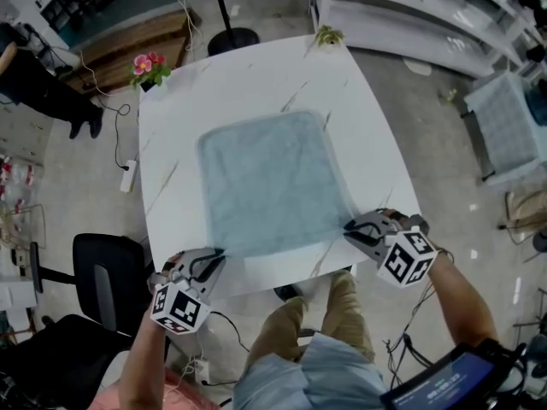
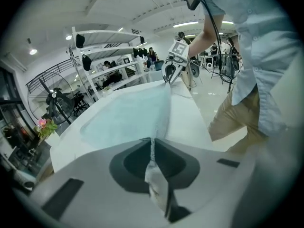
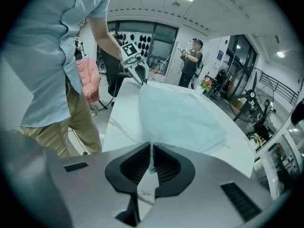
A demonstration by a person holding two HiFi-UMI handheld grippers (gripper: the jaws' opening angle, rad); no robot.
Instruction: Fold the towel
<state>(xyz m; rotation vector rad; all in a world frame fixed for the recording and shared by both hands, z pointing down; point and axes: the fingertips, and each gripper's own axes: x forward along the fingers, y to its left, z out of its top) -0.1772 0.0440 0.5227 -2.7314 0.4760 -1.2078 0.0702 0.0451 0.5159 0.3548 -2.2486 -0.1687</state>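
Towel (image 1: pixel 269 182) gripped: left tool (image 1: pixel 217 255), right tool (image 1: pixel 351 228)

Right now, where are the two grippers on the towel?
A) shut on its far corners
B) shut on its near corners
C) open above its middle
B: both gripper views show jaws shut on cloth, and the head view puts the left gripper and right gripper at the towel's near corners.

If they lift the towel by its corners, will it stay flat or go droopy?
Probably droopy: the towel crushes thin at its corners in the jaws of the left gripper and right gripper. Its middle would likely sag, since only two corners are held. It looks thin, so probably light.
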